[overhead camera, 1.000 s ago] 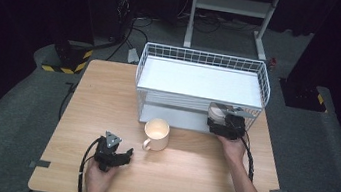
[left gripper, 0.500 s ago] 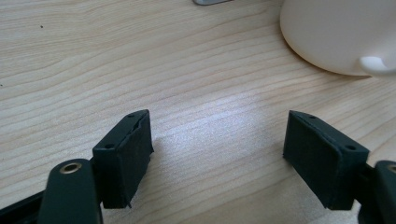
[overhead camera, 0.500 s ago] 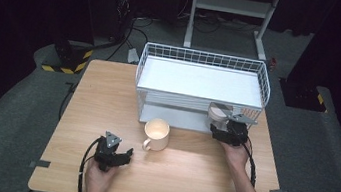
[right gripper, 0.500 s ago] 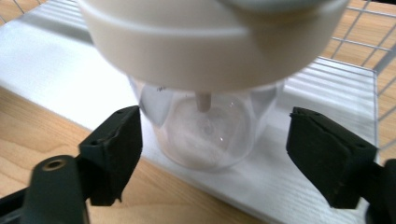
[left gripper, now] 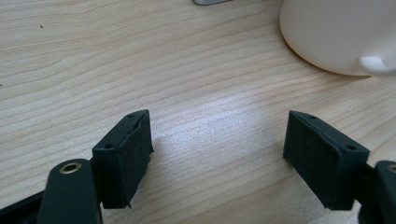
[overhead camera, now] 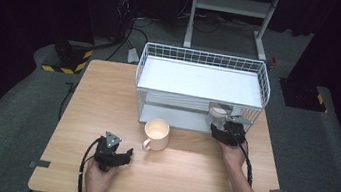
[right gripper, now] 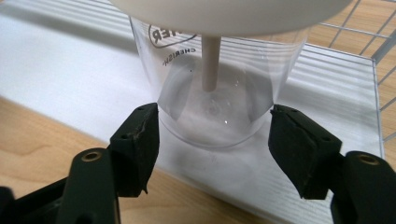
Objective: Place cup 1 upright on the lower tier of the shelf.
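The clear cup (right gripper: 212,88) stood on the lower shelf of the wire rack (overhead camera: 200,87), near its front edge. The right gripper (right gripper: 215,135) had just been closing around the cup's base, pads nearly touching it. The left gripper (left gripper: 219,154) rested with jaws spread and nothing between them on the wooden table (overhead camera: 107,97), in front of the rack, beside a cream mug (overhead camera: 156,133).

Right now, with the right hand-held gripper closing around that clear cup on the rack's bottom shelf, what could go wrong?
The right hand-held gripper has just been closing, its jaws low around the base of the clear plastic cup. Thin plastic may buckle if squeezed hard. Gripped that low, the cup could tip as it comes out, and the lid and straw might catch the wire rack overhead. The mug stands near the exit path.
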A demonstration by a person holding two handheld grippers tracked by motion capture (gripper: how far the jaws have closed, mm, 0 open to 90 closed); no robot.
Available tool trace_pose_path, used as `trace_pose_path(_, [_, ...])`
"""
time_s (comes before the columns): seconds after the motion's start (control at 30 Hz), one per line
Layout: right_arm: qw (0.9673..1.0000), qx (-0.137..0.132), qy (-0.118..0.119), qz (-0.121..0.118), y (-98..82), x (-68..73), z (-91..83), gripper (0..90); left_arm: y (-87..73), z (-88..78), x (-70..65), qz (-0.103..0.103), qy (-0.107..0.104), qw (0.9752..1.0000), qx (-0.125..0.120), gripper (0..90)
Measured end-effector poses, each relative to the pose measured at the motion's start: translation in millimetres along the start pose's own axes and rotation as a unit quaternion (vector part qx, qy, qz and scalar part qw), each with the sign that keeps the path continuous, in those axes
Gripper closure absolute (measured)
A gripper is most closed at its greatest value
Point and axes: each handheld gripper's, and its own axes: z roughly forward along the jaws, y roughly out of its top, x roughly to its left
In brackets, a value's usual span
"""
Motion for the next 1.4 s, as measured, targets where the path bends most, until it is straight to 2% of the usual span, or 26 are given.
trace_pose_path(0.03, [1.0000, -0.001, 0.000, 0.008, -0.1, 0.1, 0.6, 35.6, 0.0, 0.0, 0.0, 0.000, 0.000, 1.0000, 0.000, 23.7])
trace_pose_path(0.23, [0.9998, 0.011, -0.009, 0.012, 2.4, -2.0, 8.8, 37.6, -0.1, 0.0, -0.2, -0.001, 0.000, 1.0000, 0.000, 23.7])
trace_pose_path(0.33, [0.9996, 0.013, -0.019, 0.016, 6.8, -0.7, 13.5, 42.7, 0.0, 0.0, -0.2, -0.001, 0.000, 1.0000, 0.000, 23.7])
trace_pose_path(0.47, [0.9996, 0.014, -0.022, 0.008, 5.1, -3.1, 19.6, 46.9, -0.1, 0.0, -0.2, -0.001, 0.000, 1.0000, 0.000, 23.7])
trace_pose_path(0.7, [0.9991, 0.020, -0.026, 0.026, 7.7, -4.2, 22.6, 50.7, -0.3, 0.1, -0.7, -0.004, 0.000, 1.0000, -0.002, 23.7])
trace_pose_path(0.77, [0.9993, 0.018, -0.028, 0.018, 9.1, -5.8, 23.7, 51.1, -0.2, 0.0, -0.6, -0.004, -0.001, 1.0000, -0.001, 23.6])
trace_pose_path(0.8, [0.9988, 0.024, -0.028, 0.032, 10.7, -3.4, 23.7, 51.5, -0.2, 0.0, -0.6, -0.004, -0.001, 1.0000, -0.001, 23.6])
trace_pose_path(0.83, [0.9988, 0.023, -0.028, 0.031, 12.5, -3.6, 24.4, 51.7, -0.2, 0.0, -0.6, -0.004, -0.001, 1.0000, -0.001, 23.7])
trace_pose_path(0.87, [0.9991, 0.021, -0.030, 0.020, 14.2, -5.1, 26.3, 52.5, -0.2, 0.1, -0.7, -0.004, 0.000, 1.0000, -0.002, 23.7])
trace_pose_path(0.93, [0.9990, 0.026, -0.027, 0.026, 13.9, -4.4, 26.9, 53.1, -0.2, 0.0, -0.6, -0.003, -0.001, 1.0000, -0.001, 23.6])
trace_pose_path(1.1, [0.9990, 0.027, -0.028, 0.020, 11.9, -6.0, 27.2, 52.2, -0.2, 0.0, -0.6, -0.003, -0.001, 1.0000, -0.001, 23.7])
trace_pose_path(1.27, [0.9993, 0.024, -0.024, 0.013, 13.4, -5.2, 18.5, 49.8, -0.2, 0.0, -0.7, -0.004, -0.001, 1.0000, -0.001, 23.7])
trace_pose_path(1.3, [0.9995, 0.023, -0.020, 0.006, 13.4, -6.3, 17.0, 49.8, -0.2, 0.0, -0.6, -0.004, -0.001, 1.0000, -0.001, 23.7])
trace_pose_path(1.4, [0.9996, 0.018, -0.018, 0.009, 11.6, -7.0, 13.4, 51.0, -0.2, 0.0, -0.7, -0.004, -0.001, 1.0000, -0.001, 23.6])
